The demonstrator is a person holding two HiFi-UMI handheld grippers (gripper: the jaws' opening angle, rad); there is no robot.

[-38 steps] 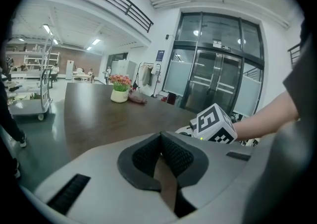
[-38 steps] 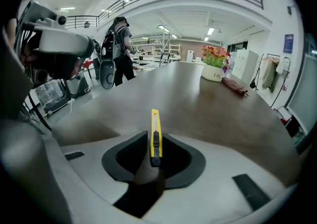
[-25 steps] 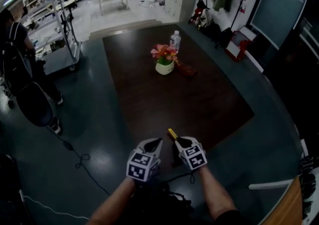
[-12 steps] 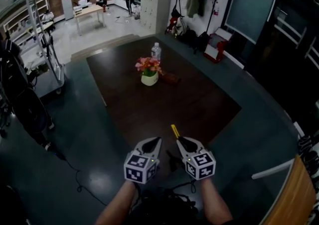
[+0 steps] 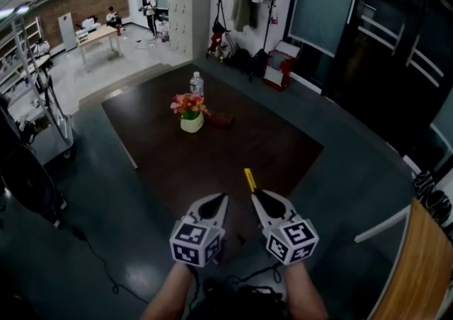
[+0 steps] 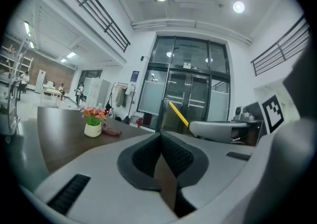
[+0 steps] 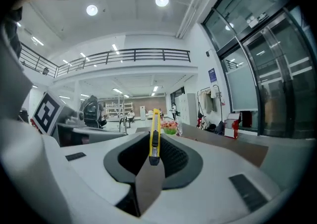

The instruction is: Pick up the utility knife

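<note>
The utility knife (image 5: 248,178) is yellow and slim, and it sticks out forward from my right gripper (image 5: 256,195), which is shut on its rear end. In the right gripper view the knife (image 7: 154,134) stands on edge between the dark pads, pointing away toward the flowers. My left gripper (image 5: 220,200) floats just left of it, jaws shut with nothing between them. From the left gripper view (image 6: 161,136) the knife (image 6: 178,114) shows at the right, above the other gripper's grey finger (image 6: 218,129). Both grippers are held in the air above the near end of the table.
A long dark brown table (image 5: 233,149) runs away from me. On it stand a white pot of flowers (image 5: 190,115), a water bottle (image 5: 197,85) and a small brown object (image 5: 221,120). A cable (image 5: 106,269) lies on the floor at the left. People stand far back.
Both grippers have risen, the right one more, with the yellow knife still clamped in it. The head view has tilted up, showing more of the room.
</note>
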